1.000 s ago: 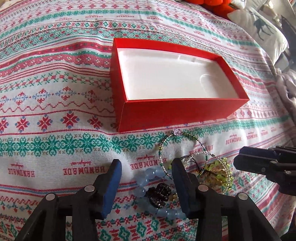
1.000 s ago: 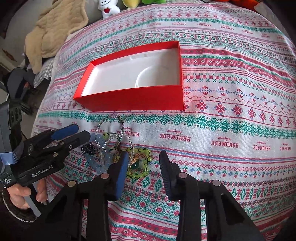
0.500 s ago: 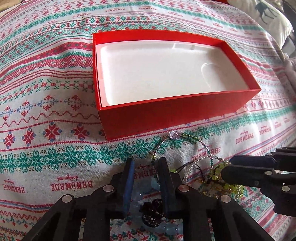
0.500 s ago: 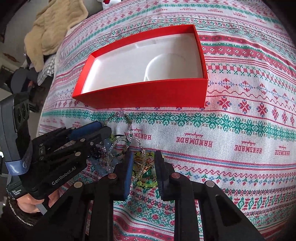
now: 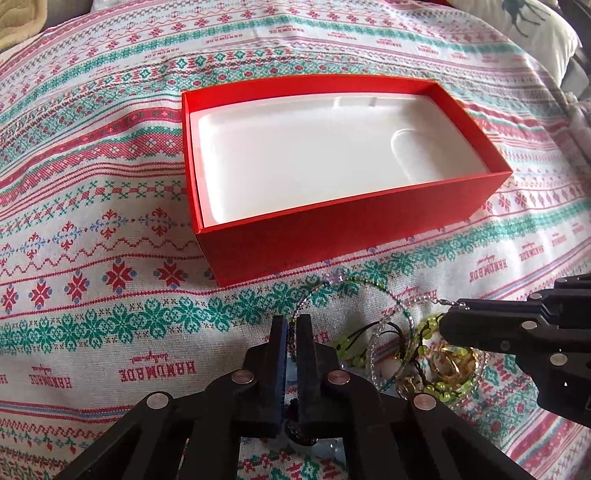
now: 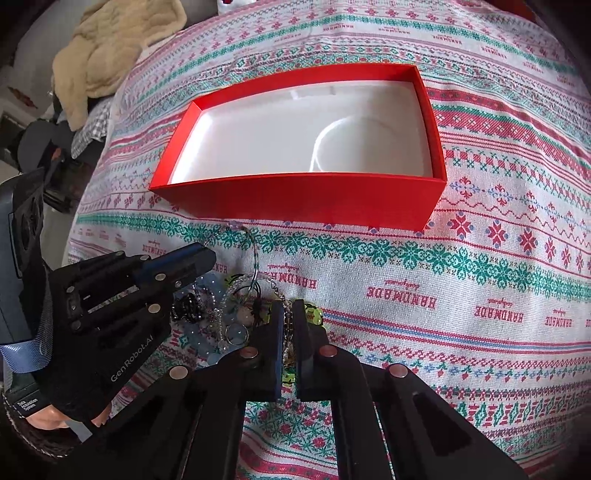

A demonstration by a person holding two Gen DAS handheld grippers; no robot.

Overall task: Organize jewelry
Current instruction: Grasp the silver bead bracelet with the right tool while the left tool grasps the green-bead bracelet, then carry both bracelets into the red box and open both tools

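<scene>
An open red box (image 5: 354, 229) with an empty white insert sits on the patterned cloth; it also shows in the right wrist view (image 6: 303, 199). A tangled heap of jewelry (image 5: 406, 350) lies in front of it: a beaded ring bracelet (image 5: 354, 291), yellow-green beads, gold pieces, pale blue beads (image 6: 201, 291). My left gripper (image 5: 291, 328) is shut on the beaded ring bracelet's near edge. My right gripper (image 6: 289, 317) is shut on a chain and yellow-green beaded piece (image 6: 314, 314). Both grippers sit low on the heap, close together.
The cloth (image 5: 92, 258) covers a soft rounded surface that falls away at the left in the right wrist view. A beige blanket (image 6: 110, 55) lies beyond it at far left. A white pillow (image 5: 524, 29) lies at the far right.
Both grippers went from open to shut on pieces of the jewelry heap, and both moved forward, closer to the red box.
</scene>
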